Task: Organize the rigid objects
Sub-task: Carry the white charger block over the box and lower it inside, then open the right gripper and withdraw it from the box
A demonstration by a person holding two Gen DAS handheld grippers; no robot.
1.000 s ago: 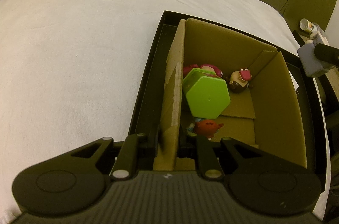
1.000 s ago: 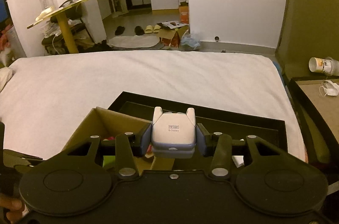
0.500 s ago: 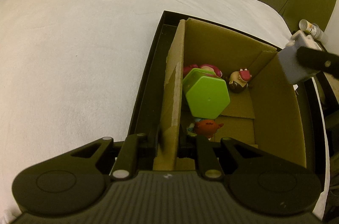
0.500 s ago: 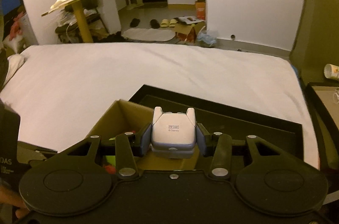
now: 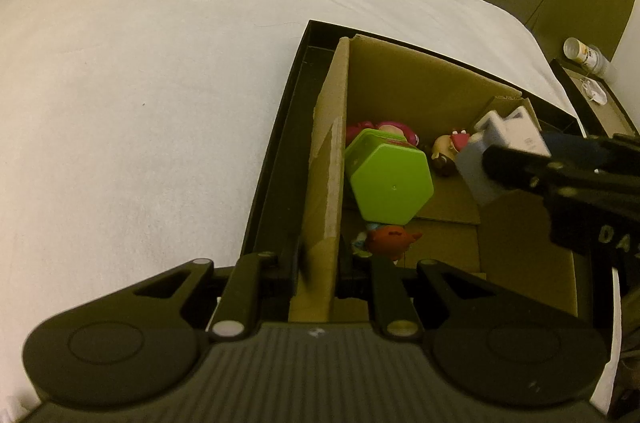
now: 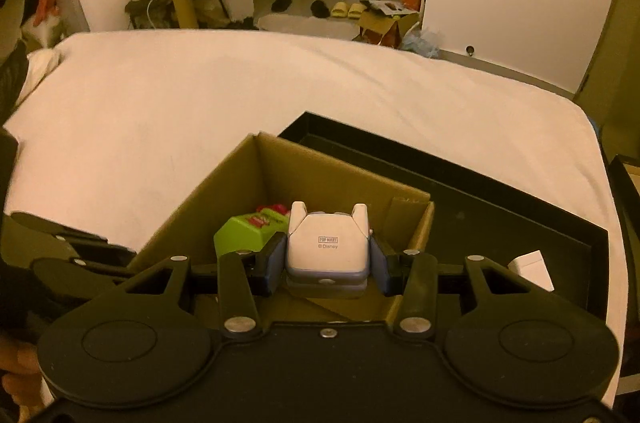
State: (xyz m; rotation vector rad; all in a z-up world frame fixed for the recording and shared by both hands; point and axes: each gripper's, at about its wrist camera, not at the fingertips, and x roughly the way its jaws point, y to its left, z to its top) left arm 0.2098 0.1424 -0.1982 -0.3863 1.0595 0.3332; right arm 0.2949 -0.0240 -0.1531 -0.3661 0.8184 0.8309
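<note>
A brown cardboard box (image 5: 420, 83) stands in a black tray (image 5: 280, 143) on a white bed. In it lie a green hexagonal container (image 5: 390, 185), a pink toy (image 5: 396, 129), a brown figure (image 5: 444, 151) and an orange toy (image 5: 390, 241). My left gripper (image 5: 320, 263) is shut on the box's near-left wall. My right gripper (image 6: 326, 263) is shut on a white eared toy case (image 6: 326, 247) and holds it over the box's right side; the case also shows in the left wrist view (image 5: 496, 151).
The white bed sheet (image 5: 140, 103) spreads to the left and far side. A white card (image 6: 532, 269) lies in the tray to the right of the box. A side table with a paper cup (image 5: 586, 55) stands at the far right.
My right gripper has carried the white case leftward and down, from beyond the box's right edge to over the box's inside. The left gripper has stayed on the box wall.
</note>
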